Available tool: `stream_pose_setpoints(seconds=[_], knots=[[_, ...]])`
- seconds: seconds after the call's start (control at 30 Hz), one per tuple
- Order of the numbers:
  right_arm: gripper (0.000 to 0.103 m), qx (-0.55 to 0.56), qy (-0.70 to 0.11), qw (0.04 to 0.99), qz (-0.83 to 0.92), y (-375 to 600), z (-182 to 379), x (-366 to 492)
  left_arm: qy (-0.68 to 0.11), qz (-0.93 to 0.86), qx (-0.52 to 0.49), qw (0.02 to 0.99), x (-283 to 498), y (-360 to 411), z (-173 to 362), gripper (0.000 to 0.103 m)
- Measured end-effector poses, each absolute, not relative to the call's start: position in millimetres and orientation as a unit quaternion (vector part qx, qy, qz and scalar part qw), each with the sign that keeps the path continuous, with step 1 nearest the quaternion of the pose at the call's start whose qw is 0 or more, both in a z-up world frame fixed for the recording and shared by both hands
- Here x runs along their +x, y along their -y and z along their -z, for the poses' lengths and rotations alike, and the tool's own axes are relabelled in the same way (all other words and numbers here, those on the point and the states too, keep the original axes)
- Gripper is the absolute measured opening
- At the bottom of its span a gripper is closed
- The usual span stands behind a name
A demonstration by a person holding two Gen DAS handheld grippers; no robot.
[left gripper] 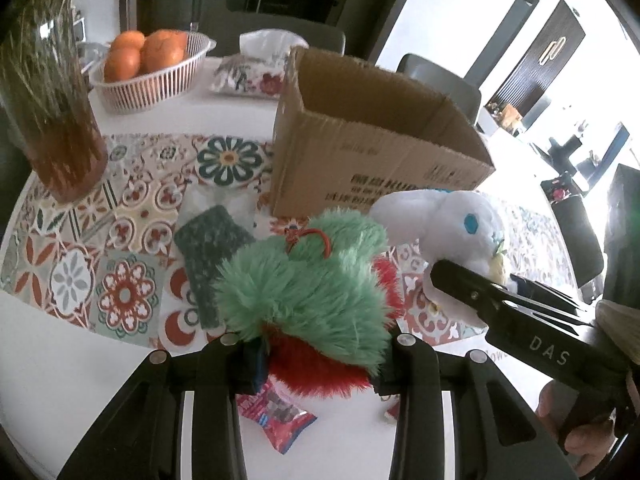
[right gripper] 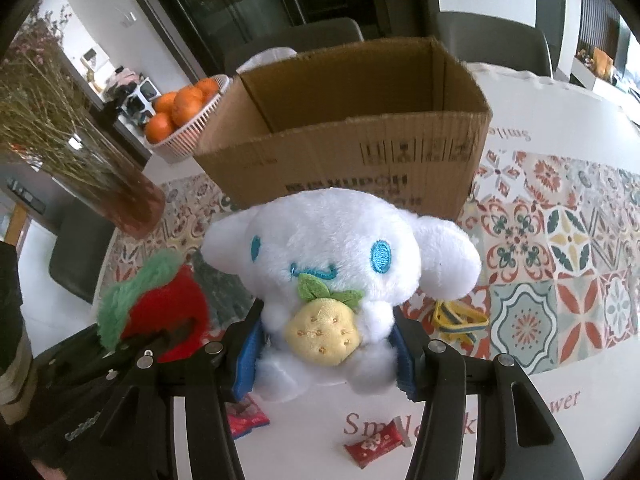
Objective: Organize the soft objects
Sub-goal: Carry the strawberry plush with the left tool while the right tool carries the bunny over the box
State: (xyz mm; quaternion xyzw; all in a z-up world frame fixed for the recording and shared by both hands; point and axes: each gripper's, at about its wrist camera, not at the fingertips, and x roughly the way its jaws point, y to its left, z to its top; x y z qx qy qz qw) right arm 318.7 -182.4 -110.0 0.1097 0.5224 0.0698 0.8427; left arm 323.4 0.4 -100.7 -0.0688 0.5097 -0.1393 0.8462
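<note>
My left gripper (left gripper: 318,364) is shut on a fluffy green and red plush (left gripper: 308,296), which hangs above the table. In the right wrist view that same plush (right gripper: 156,304) shows at the left. My right gripper (right gripper: 328,354) is shut on a white plush dog (right gripper: 336,264) with blue eyes and a yellow strawberry at its chest. From the left wrist view the white dog (left gripper: 452,228) appears at the right with the right gripper (left gripper: 472,288) on it. An open cardboard box (left gripper: 372,136) (right gripper: 352,128) stands upright just beyond both toys. A dark green knitted piece (left gripper: 210,252) lies on the patterned cloth.
A glass vase of dried stems (left gripper: 48,108) stands at the left. A white basket of oranges (left gripper: 148,68) and a floral tissue pack (left gripper: 252,72) sit behind. Red snack packets (left gripper: 280,416) (right gripper: 376,444) and a yellow-blue strap (right gripper: 460,320) lie on the round table (left gripper: 60,368).
</note>
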Motion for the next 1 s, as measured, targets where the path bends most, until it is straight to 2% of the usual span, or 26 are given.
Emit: stream_pose_setpoints(seconds=[0.5, 1.0], knots=[[0.055, 0.110, -0.462, 0.878, -0.058, 193.4, 61.8, 317.6, -0.437, 0.148, -0.031, 0.887, 331.7, 12.8, 46.2, 0.037], [0.055, 0.109, -0.414, 0.902, -0.050, 206.3, 18.8, 330.3, -0.398, 0.167, -0.018, 0.902, 347.8, 27.3, 8.7, 0.037]])
